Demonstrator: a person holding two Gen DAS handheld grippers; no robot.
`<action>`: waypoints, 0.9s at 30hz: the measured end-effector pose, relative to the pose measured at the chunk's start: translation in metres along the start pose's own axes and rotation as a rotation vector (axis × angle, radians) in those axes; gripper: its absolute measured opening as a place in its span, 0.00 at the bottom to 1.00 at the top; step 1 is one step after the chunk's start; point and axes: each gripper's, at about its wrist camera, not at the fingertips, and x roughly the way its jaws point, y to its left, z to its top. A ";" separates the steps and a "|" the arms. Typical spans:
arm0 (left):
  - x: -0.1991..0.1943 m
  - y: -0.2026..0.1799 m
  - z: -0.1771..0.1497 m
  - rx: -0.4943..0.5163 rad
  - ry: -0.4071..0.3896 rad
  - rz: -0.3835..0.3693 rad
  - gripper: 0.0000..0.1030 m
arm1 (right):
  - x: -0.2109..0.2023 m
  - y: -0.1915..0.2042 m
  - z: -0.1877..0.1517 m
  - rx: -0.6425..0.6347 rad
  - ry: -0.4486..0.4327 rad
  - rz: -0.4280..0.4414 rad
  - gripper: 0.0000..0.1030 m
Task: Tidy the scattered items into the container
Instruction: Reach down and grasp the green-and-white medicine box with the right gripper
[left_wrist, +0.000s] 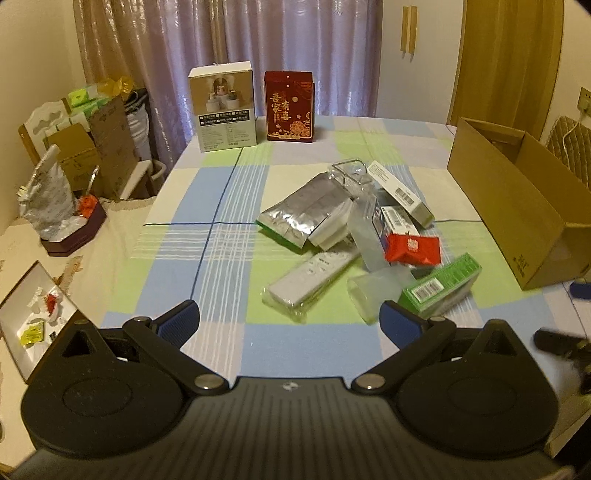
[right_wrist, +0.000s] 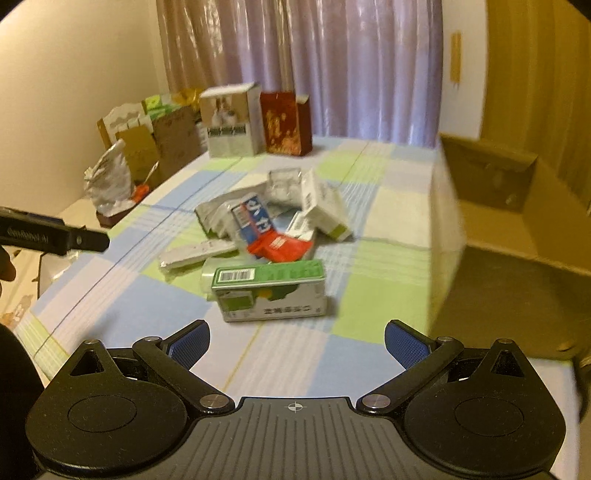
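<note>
A pile of small items lies mid-table: a green-and-white box (left_wrist: 441, 286) (right_wrist: 271, 291), a red packet (left_wrist: 413, 249) (right_wrist: 282, 247), a white remote in a plastic sleeve (left_wrist: 312, 277) (right_wrist: 195, 253), a silver foil pouch (left_wrist: 303, 212) and a white barcode box (left_wrist: 402, 192) (right_wrist: 325, 206). An open cardboard box (left_wrist: 517, 206) (right_wrist: 517, 240) stands at the table's right. My left gripper (left_wrist: 290, 325) is open and empty, just short of the pile. My right gripper (right_wrist: 297, 347) is open and empty too, with the green box right ahead of it.
A checked cloth (left_wrist: 221, 221) covers the table. A white product box (left_wrist: 223, 107) and a red gift box (left_wrist: 290, 107) stand upright at the far edge. Cartons and bags (left_wrist: 92, 147) crowd the left side beyond the table. Curtains hang behind.
</note>
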 end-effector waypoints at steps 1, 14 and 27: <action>0.005 0.001 0.003 0.003 0.003 -0.016 0.99 | 0.007 0.001 0.001 -0.002 0.016 -0.006 1.00; 0.115 -0.051 0.006 0.409 0.069 -0.039 0.99 | 0.062 -0.010 -0.010 -0.055 0.117 -0.054 1.00; 0.121 -0.080 -0.010 0.532 0.060 -0.295 0.99 | 0.068 -0.031 -0.015 0.082 0.075 -0.032 1.00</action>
